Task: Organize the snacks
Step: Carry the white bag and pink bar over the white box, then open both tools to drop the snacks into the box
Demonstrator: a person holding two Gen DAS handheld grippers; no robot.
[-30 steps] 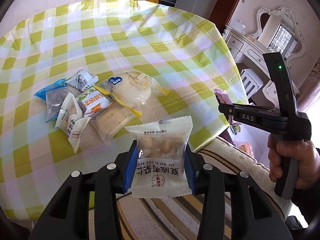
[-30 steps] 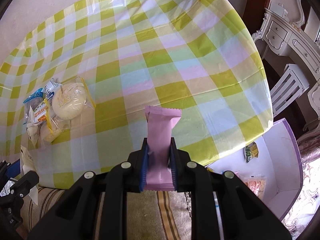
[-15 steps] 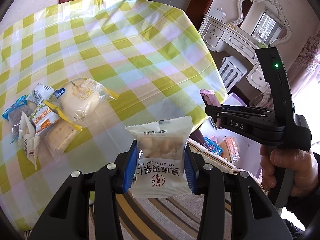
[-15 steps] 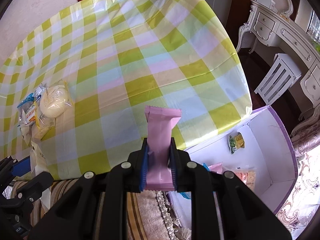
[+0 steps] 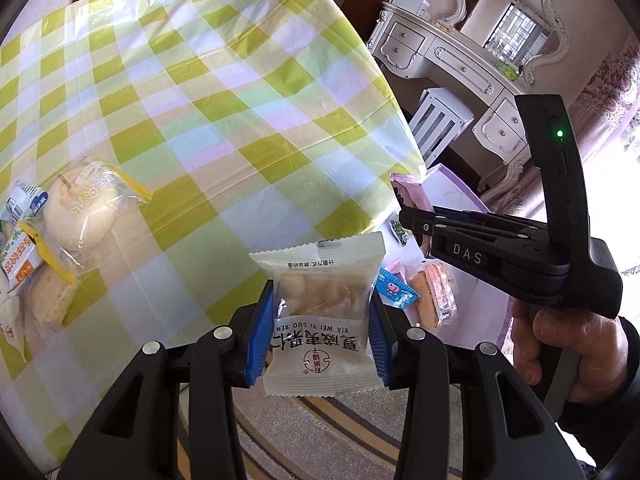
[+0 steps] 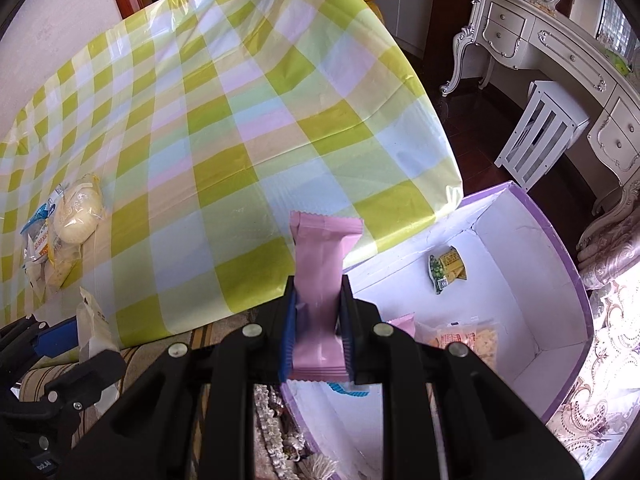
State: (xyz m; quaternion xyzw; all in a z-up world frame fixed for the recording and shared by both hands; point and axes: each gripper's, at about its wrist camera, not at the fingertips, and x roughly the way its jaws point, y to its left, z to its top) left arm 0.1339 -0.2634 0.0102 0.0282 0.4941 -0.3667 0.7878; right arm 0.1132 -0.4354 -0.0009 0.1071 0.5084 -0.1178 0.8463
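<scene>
My left gripper [image 5: 318, 334] is shut on a white nut snack packet [image 5: 322, 320], held over the table's near edge. My right gripper [image 6: 318, 326] is shut on a pink snack packet [image 6: 322, 276], held above the near corner of a purple-rimmed white box [image 6: 568, 280] on the floor beside the table. The box holds a green packet [image 6: 446, 268], a cracker packet [image 6: 468, 340] and a few others. A pile of snack packets [image 5: 52, 232] lies on the checked tablecloth at the left; it also shows in the right wrist view [image 6: 60, 236]. The right gripper shows in the left wrist view [image 5: 412, 216].
The round table has a yellow-green checked cloth [image 6: 240, 120]. A striped cushion [image 5: 320, 432] lies under the grippers. A white dresser [image 6: 560, 48] and a white slatted stool [image 6: 540, 132] stand beyond the box on dark floor.
Both grippers have swung right, away from the snack pile and towards the box, each still holding its packet. The box is now fully in the right wrist view.
</scene>
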